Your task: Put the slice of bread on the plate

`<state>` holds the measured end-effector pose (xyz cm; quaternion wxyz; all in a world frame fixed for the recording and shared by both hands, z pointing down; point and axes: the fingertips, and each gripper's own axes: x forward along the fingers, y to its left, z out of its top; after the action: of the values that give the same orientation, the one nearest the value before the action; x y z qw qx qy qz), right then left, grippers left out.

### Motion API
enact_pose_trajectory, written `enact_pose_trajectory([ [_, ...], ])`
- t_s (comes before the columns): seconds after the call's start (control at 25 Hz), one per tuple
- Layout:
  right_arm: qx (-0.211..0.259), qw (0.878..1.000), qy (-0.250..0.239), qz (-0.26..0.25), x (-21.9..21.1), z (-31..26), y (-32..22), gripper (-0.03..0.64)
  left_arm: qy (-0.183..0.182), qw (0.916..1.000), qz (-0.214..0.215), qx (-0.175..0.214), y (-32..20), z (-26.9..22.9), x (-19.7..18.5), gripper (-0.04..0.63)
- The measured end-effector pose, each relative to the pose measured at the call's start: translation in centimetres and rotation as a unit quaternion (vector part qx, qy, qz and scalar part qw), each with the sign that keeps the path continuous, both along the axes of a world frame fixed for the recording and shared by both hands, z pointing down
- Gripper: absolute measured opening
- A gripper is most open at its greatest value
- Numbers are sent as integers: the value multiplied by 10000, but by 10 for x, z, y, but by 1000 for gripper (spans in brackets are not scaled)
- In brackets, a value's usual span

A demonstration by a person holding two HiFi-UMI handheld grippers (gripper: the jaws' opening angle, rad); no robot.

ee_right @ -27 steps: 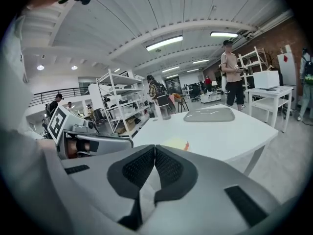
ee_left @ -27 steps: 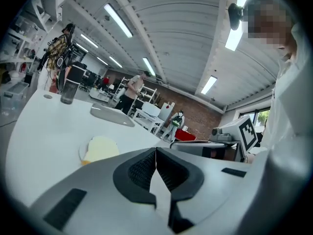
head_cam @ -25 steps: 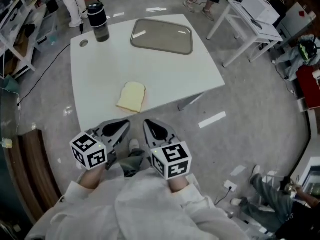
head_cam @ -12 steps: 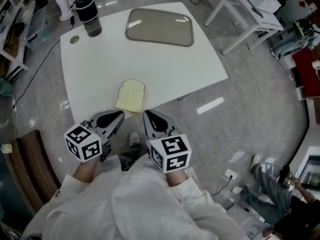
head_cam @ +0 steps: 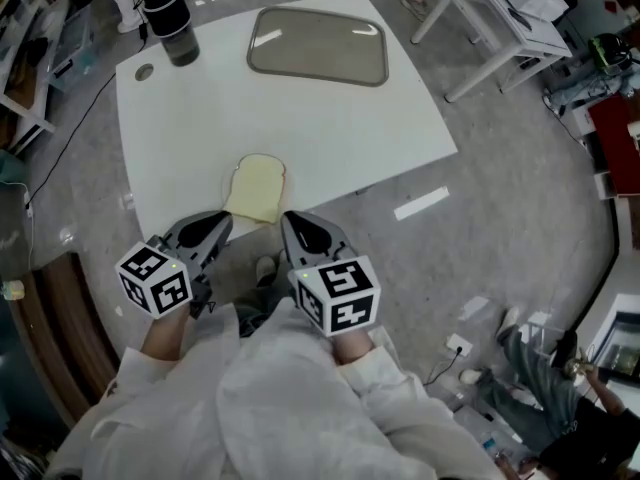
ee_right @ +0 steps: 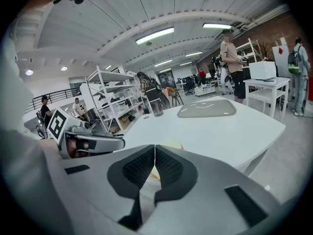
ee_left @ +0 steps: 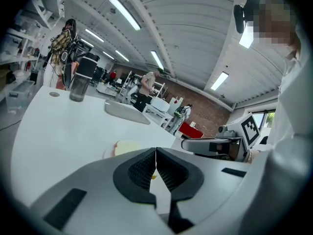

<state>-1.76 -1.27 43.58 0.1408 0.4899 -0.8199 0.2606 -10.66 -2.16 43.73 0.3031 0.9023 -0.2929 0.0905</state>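
Observation:
A pale slice of bread (head_cam: 257, 187) lies flat near the front edge of the white table (head_cam: 310, 128); it also peeks over the jaws in the left gripper view as the bread (ee_left: 123, 147). The plate, a shallow greyish rectangular tray (head_cam: 319, 46), sits at the table's far side. My left gripper (head_cam: 216, 224) and right gripper (head_cam: 297, 228) hover side by side just in front of the table's front edge, close to the bread. Both are shut, jaws touching, with nothing between them.
A dark tumbler with a lid (head_cam: 168, 23) stands at the far left corner beside a small round hole (head_cam: 144, 71). A white side table (head_cam: 510, 18) stands to the right. Shelving (head_cam: 30, 48) lines the left. People stand beyond the table.
Both grippers have moved forward to the table's front edge, nearer the bread. Bread, tray and tumbler stay where they were. Jaws stay shut.

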Motion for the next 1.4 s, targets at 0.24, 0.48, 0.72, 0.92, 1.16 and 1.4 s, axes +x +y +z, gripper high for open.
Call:
enact_pose_trajectory([
  [0.24, -185, 9996, 53, -209, 0, 5, -9, 15, -71, 9997, -137, -199, -10, 4, -1, 9],
  [0.48, -402, 9982, 15, -451, -3, 18, -17, 15, 105, 9991, -146, -388, -17, 4, 2, 9],
  [0.72, -510, 9978, 33, -412, -3, 25, -29, 15, -6, 9984, -215, -529, -29, 14, -4, 9],
  [0.92, -619, 9976, 62, -300, 8, 35, -33, 15, -184, 9977, -321, -575, -40, 26, -6, 11],
  [1.16, -701, 9972, 103, -245, 5, 45, -35, 15, -432, 9962, -482, -581, -51, 40, -22, 11],
  [1.4, -793, 9967, 181, -66, 17, 57, -39, 15, -555, 9940, -504, -801, -54, 60, -23, 11],
])
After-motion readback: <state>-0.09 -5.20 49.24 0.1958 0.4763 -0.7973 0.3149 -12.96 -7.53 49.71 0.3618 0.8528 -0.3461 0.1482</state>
